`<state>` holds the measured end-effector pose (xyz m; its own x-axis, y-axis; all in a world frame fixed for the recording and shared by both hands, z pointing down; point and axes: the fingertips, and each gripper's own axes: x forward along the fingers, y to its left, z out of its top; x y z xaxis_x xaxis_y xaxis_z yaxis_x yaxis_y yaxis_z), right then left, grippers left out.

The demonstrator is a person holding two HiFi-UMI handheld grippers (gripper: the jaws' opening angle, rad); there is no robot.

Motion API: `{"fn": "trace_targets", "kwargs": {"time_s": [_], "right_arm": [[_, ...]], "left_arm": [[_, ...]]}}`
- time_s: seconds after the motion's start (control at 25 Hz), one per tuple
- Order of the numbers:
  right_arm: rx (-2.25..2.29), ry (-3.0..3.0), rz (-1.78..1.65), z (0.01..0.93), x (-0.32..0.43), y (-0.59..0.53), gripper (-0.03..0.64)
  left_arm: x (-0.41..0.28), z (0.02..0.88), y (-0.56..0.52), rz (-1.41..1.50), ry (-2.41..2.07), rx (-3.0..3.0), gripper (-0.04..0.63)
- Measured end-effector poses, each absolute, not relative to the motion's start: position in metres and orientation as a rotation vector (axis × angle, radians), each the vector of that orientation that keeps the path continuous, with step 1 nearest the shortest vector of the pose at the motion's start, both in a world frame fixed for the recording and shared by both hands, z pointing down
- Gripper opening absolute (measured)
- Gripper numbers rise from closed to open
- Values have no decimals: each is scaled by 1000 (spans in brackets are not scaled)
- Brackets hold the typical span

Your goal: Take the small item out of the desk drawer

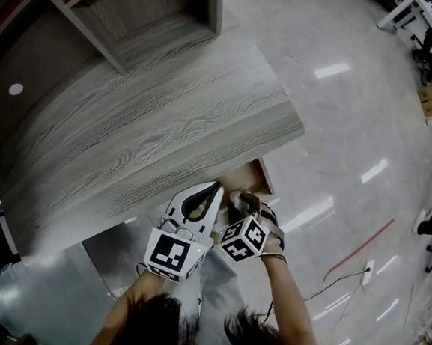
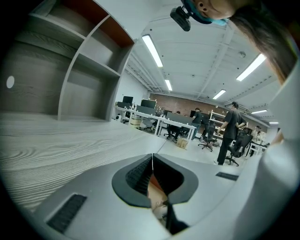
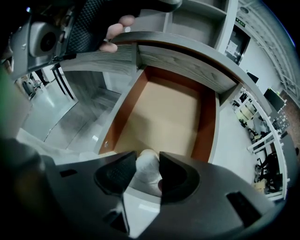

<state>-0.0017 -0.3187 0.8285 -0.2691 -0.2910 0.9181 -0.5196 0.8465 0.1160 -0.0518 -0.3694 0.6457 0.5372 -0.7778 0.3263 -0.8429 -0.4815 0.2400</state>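
Drawer (image 3: 206, 126) open; right tool (image 3: 147, 158) clamps whitish item (image 3: 143, 174) (long axis along jaws, rounded end toward drawer); left tool (image 2: 152, 157) closed.

**Surface materials at the desk and its open drawer**

The desk top (image 1: 167, 126) is grey wood-grain board, matt, its fine grain lines running lengthwise. The drawer (image 3: 164, 112) has a smooth, matt tan floor panel, reddish-brown inner walls and grey wood-grain upper edges. The floor (image 1: 340, 126) is pale, polished and glossy, showing lights as bright streaks. The left gripper (image 2: 152, 159) has a pale grey matt plastic shell and black ribbed pads (image 2: 136, 176). The right gripper (image 3: 148, 158) looks dark and matt. The small item (image 3: 145, 174) is white, matt and soft-looking; its material cannot be told.
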Motion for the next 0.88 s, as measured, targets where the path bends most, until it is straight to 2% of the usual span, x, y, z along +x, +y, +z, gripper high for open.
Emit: {"fn": "trace_targets", "kwargs": {"time_s": [0.88], "right_arm": [[780,-2028,263,751,20,-315,160]], "left_arm": [[-43,611,-348,259,-1457,2373,17]]}}
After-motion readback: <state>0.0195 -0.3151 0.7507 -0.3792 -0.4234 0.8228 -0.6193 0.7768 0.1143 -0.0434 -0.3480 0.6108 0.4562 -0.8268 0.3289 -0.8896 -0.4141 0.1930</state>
